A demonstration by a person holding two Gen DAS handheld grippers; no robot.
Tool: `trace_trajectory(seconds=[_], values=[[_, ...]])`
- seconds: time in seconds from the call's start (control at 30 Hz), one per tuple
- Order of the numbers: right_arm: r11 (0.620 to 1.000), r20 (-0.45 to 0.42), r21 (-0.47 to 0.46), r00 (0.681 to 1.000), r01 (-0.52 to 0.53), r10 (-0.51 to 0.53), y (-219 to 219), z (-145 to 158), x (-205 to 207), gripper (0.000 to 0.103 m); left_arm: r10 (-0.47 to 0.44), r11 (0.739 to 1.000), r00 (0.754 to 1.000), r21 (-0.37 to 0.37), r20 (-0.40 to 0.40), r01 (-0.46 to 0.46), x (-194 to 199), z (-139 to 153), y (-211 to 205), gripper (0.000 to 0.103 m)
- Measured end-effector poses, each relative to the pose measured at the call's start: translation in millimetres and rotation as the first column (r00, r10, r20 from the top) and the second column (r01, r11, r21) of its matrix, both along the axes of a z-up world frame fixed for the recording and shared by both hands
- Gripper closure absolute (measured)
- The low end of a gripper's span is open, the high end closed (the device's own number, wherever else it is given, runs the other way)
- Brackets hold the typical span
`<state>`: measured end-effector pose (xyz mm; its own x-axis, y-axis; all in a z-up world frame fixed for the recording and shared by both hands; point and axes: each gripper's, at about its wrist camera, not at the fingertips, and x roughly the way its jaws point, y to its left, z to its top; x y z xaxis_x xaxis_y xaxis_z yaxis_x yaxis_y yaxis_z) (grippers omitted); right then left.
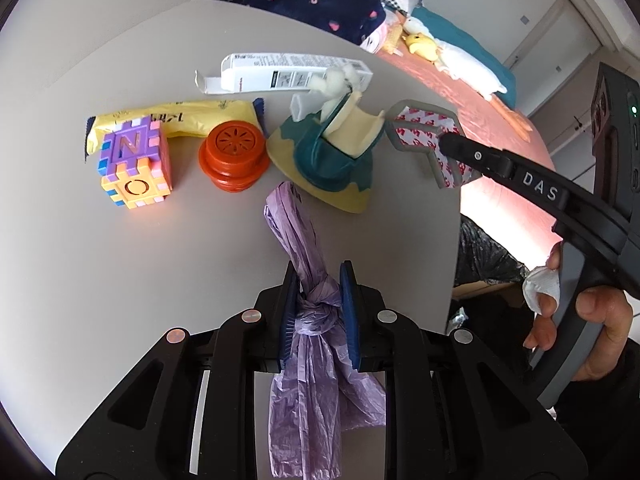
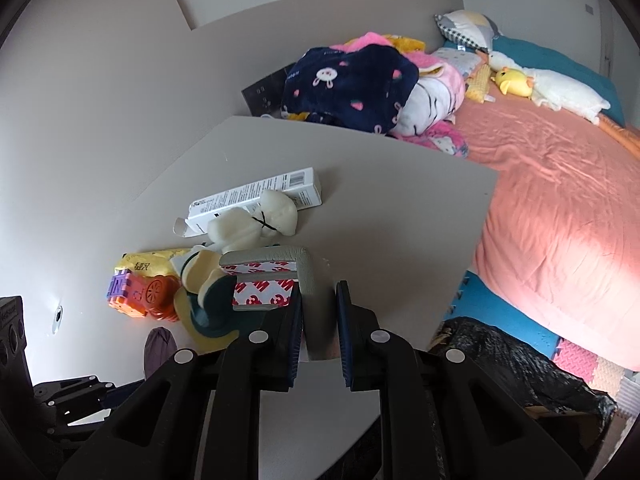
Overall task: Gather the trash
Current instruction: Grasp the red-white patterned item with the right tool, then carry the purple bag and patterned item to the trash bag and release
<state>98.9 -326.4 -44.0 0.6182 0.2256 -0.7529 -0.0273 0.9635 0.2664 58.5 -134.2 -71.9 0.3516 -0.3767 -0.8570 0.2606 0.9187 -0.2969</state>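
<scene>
Grey table (image 2: 400, 216) beside pink-sheeted bed (image 2: 560, 184).

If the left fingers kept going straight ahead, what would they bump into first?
Probably the grey tabletop, since the left fingers, shut on the knotted purple plastic bag, point steeply down. Further along that line sits the teal and cream toy figure; depth is hard to judge.
</scene>
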Motion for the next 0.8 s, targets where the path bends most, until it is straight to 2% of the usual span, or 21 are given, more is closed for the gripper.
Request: trace_trajectory(seconds=[0.37,0.8], values=[[0.999,0.051,0.013,0.997,0.052,-0.052,-12.8,31.0,-38.3,0.085,-0.028,0.999,0.997,-0.02,0.069,0.029,-14.5,25.2,5.9,0.083],[0.993,0.09,0.01,0.989,0.119,-0.119,-37.0,54.7,-91.2,0.085,-0.11,0.993,0.988,-0.022,0.107,0.113,-35.0,46.2,-25.0,0.083]])
